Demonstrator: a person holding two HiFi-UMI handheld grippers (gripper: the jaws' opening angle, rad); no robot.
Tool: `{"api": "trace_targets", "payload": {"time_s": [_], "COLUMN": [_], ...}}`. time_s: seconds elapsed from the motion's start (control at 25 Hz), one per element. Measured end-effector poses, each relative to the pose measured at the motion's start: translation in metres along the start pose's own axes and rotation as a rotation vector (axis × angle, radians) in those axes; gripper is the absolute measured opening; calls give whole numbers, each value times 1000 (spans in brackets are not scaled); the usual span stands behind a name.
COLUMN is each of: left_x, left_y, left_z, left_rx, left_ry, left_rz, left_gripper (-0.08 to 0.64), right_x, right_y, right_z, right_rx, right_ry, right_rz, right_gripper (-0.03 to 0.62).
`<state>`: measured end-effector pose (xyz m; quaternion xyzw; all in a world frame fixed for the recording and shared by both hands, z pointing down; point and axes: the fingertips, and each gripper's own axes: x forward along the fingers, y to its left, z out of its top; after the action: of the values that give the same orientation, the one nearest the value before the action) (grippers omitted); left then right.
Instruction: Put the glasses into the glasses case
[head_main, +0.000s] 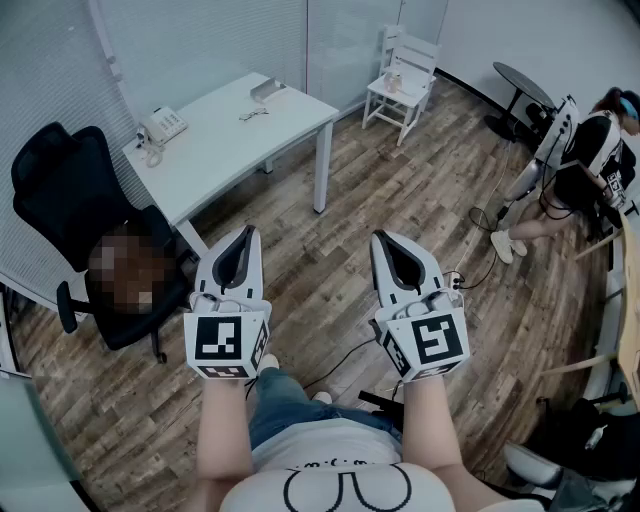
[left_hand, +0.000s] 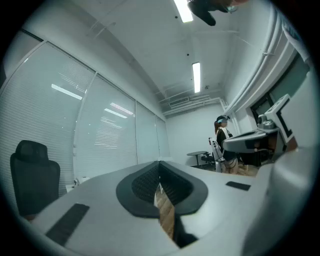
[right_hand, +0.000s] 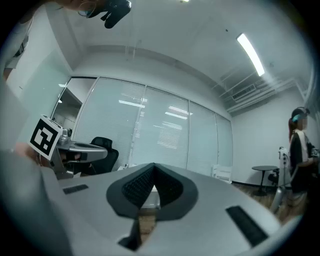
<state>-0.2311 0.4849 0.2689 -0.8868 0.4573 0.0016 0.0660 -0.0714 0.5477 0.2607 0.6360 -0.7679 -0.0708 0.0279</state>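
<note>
On the white table (head_main: 215, 150) at the far left lies a small dark pair of glasses (head_main: 253, 114). Just behind it, near the table's far end, is a pale boxy thing that looks like the glasses case (head_main: 268, 90). My left gripper (head_main: 247, 232) and right gripper (head_main: 383, 238) are held level side by side over the wooden floor, well short of the table. Both are shut with nothing between the jaws. The left gripper view shows the closed left gripper (left_hand: 160, 162) with the room beyond it, and the right gripper view shows the closed right gripper (right_hand: 152, 165) likewise.
A black office chair (head_main: 60, 200) stands left of the table, and a desk phone (head_main: 162, 127) sits on the table's near end. A small white chair (head_main: 402, 85) is at the back wall. A person (head_main: 590, 170) stands at the far right beside a round black table (head_main: 520, 85). Cables (head_main: 470, 270) lie on the floor.
</note>
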Motion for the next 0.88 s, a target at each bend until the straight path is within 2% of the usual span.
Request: {"api": "trace_targets", "payload": {"time_s": [0.2,0.48,0.68,0.88], "left_x": [-1,17,49,108], "left_y": [-10,0,13,37], "left_z": [-1,-11,-20,-33], "left_rx": [-9,-34,-38,-53], "left_ry": [-11,3,5,6], "left_rz": [4,15,0,-9], "left_gripper": [15,15,15,15], "right_x": [-9,6,32,84], "right_y": [-6,-15,-30,-53], "right_z": [-5,-15,-21,-33], "right_rx": [6,11,21,-6], "right_ry": [-3,10,3,28], "right_rz": [-6,-11,-41,-51], "right_gripper": [9,9,9,9]}}
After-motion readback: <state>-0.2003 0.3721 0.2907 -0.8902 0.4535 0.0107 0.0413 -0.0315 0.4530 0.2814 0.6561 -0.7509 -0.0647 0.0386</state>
